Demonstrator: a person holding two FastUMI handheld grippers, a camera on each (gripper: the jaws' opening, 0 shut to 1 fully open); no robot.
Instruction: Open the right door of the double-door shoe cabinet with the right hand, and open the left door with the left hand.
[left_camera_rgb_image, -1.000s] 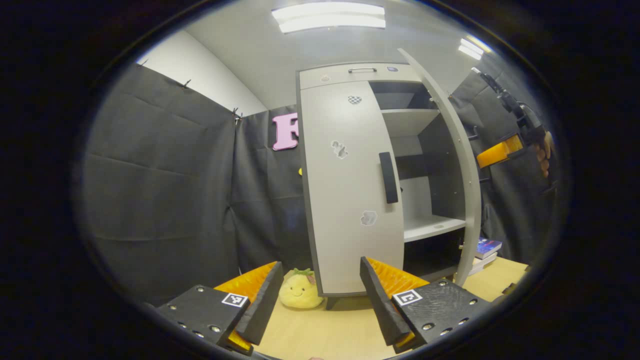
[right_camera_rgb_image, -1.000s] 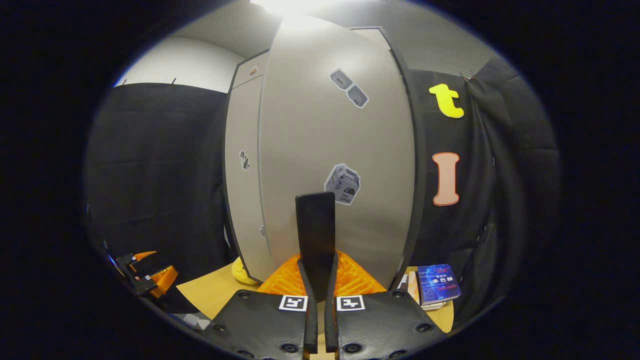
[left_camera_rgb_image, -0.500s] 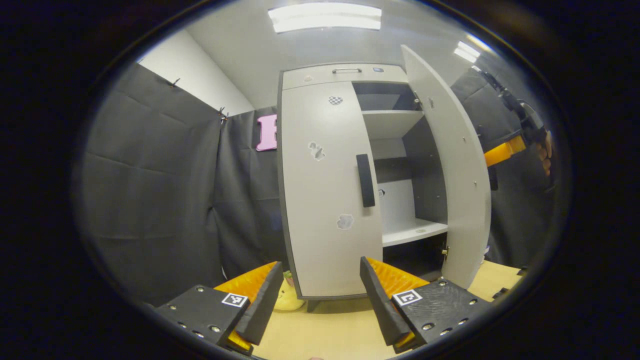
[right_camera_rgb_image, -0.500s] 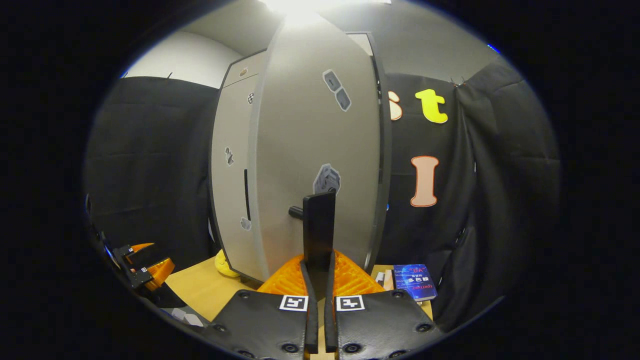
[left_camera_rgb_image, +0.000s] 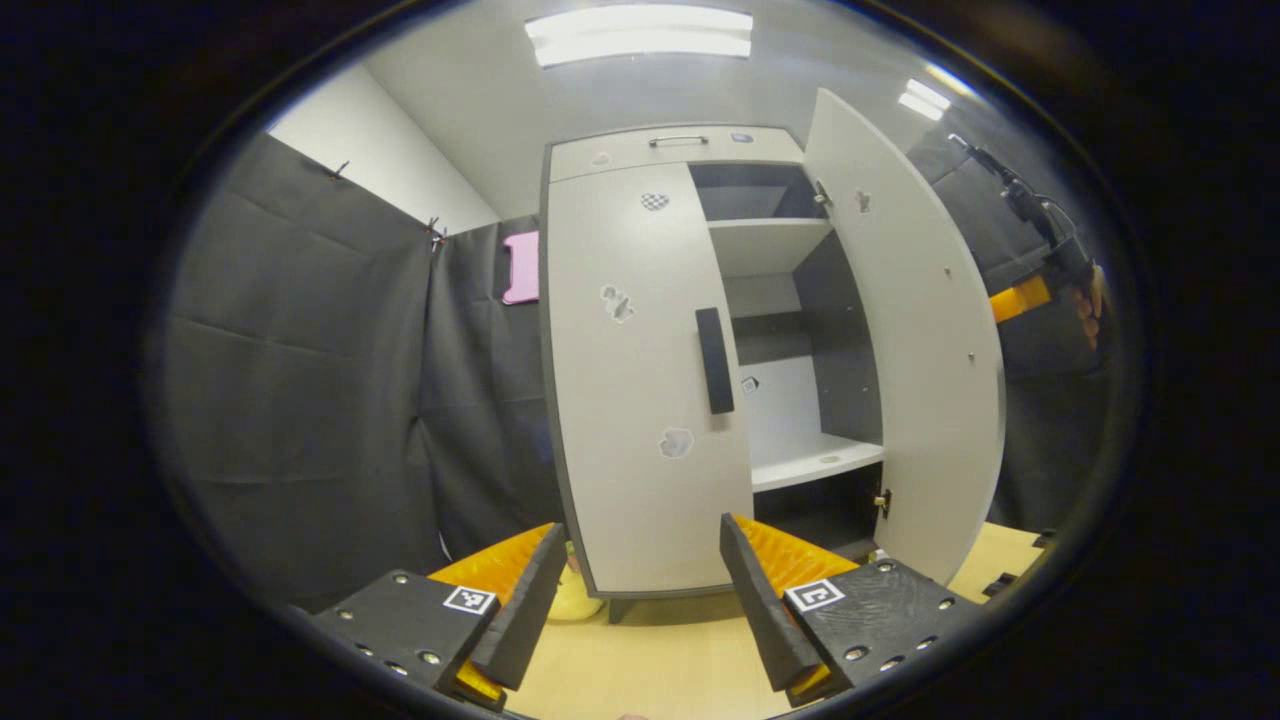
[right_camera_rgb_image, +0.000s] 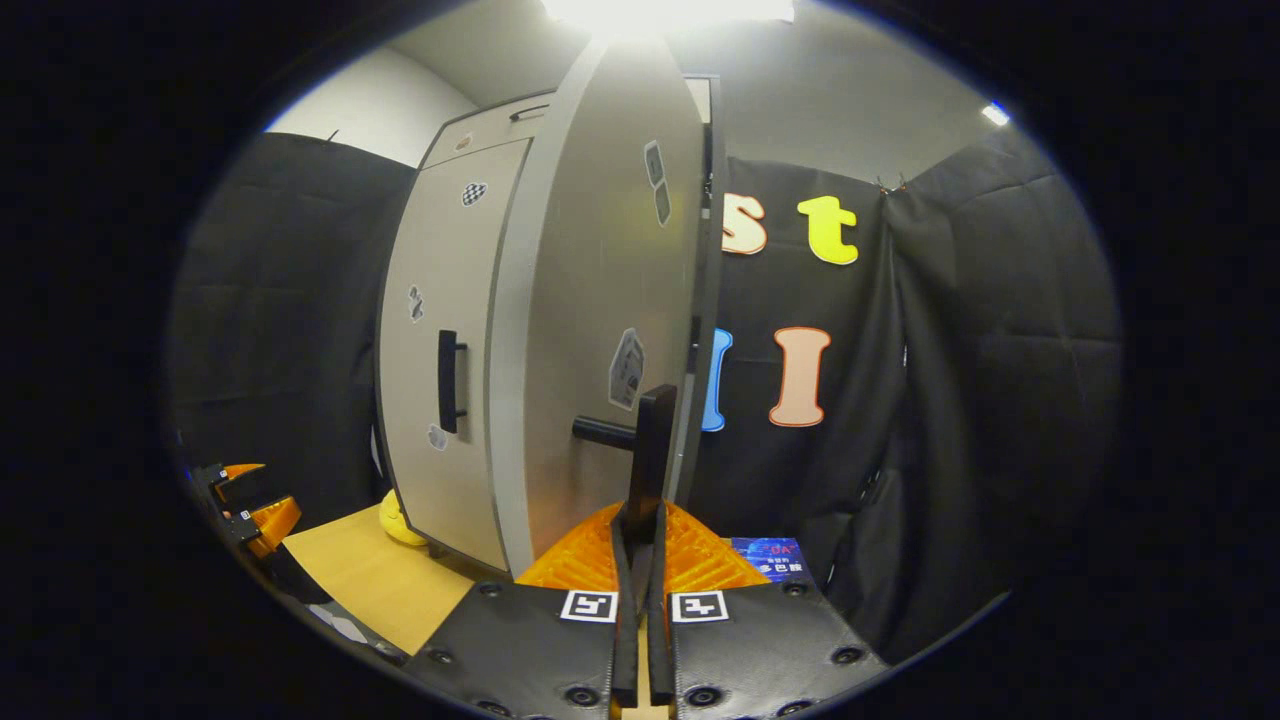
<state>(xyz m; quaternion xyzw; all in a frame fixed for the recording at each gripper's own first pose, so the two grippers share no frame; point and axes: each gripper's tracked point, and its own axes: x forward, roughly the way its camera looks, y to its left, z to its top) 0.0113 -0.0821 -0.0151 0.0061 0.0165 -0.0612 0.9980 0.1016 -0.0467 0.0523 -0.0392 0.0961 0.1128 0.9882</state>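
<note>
The shoe cabinet (left_camera_rgb_image: 690, 150) stands with its right door (left_camera_rgb_image: 920, 330) swung wide — the right gripper (right_camera_rgb_image: 640, 560) pinching that door's handle (right_camera_rgb_image: 650, 450) — so next, I'd judge, the left gripper (left_camera_rgb_image: 640, 590), jaws spread, must reach the shut left door (left_camera_rgb_image: 630, 400) and its handle (left_camera_rgb_image: 713, 360).

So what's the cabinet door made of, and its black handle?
The open right door looks like painted or laminated board: flat, matte pale grey, thin with a straight edge. The black handle gripped by the right gripper looks like plastic or coated metal; it is smooth and dull, and I can't tell which.
</note>
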